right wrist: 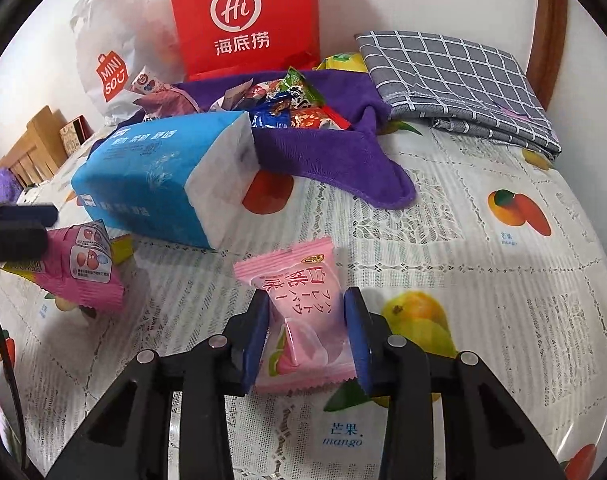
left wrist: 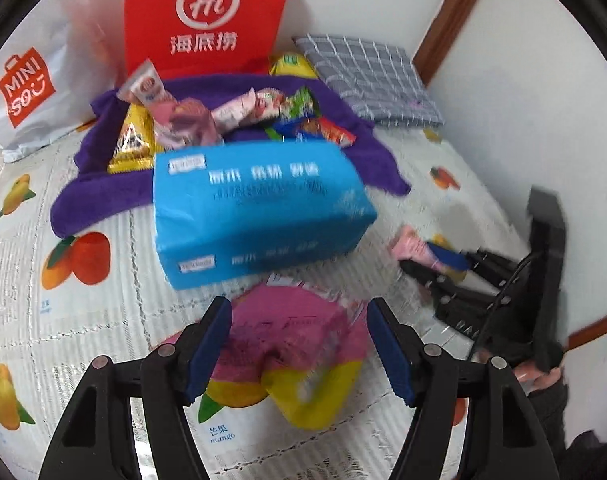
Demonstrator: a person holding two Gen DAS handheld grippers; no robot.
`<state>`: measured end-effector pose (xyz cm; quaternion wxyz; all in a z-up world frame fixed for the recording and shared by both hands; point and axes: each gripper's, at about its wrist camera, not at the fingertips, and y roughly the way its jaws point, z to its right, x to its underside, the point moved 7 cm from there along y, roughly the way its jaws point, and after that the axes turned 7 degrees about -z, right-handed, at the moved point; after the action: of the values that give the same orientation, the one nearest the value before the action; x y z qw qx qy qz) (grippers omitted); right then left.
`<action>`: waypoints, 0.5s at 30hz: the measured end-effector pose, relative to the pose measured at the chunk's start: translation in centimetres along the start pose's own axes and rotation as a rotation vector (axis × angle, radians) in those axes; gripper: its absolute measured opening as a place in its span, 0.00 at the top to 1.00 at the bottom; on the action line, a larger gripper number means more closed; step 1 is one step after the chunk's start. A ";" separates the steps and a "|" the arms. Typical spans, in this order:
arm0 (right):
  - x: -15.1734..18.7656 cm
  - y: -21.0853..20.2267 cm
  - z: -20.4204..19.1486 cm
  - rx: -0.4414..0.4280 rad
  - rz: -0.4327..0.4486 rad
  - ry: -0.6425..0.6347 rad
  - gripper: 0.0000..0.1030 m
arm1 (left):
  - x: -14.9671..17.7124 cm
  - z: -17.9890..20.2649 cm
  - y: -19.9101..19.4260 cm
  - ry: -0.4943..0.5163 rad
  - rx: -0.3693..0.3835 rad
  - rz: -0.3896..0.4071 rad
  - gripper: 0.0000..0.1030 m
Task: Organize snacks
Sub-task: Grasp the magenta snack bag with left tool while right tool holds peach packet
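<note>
Our right gripper [right wrist: 307,336] clamps a pale pink snack packet [right wrist: 303,320] between its pads; our left gripper [left wrist: 299,348] hangs open, straddling a pink-and-yellow bag [left wrist: 299,344].

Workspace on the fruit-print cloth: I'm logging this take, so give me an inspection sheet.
Surface: table under a fruit-print tablecloth.
Job's things: mixed snacks piled on a purple towel; pink peach snack in the right gripper; pink-and-yellow snack bag lying below the left gripper.
Clutter: blue tissue pack, grey checked cloth.
Grippers: right shut on the peach snack; left open over the bag.
Cables: black cable at the right gripper.
Surroundings: red Haidilao bag, white Miniso bag, white wall, wooden trim.
</note>
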<state>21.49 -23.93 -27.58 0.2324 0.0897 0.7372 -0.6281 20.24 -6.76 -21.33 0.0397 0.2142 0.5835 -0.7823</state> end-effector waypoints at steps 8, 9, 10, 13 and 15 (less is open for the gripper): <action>0.0 0.0 -0.1 0.012 -0.002 -0.008 0.63 | 2.1 -0.7 1.4 -0.007 0.008 0.027 0.27; 0.0 0.0 -0.1 0.012 -0.002 -0.008 0.63 | 2.3 -0.7 1.4 -0.004 0.011 0.038 0.27; 0.0 0.0 -0.1 0.012 -0.002 -0.009 0.63 | 2.6 -0.7 1.4 0.007 0.010 0.052 0.27; 0.0 0.0 -0.1 0.016 -0.002 -0.012 0.63 | 3.1 -0.6 1.0 0.028 -0.001 0.077 0.27; 0.0 0.0 -0.2 0.020 -0.003 -0.014 0.63 | 3.4 -0.8 0.8 0.028 -0.002 0.087 0.27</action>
<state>21.46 -23.78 -27.60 0.2358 0.0865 0.7294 -0.6363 17.66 -5.65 -23.52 0.0657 0.2503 0.5751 -0.7761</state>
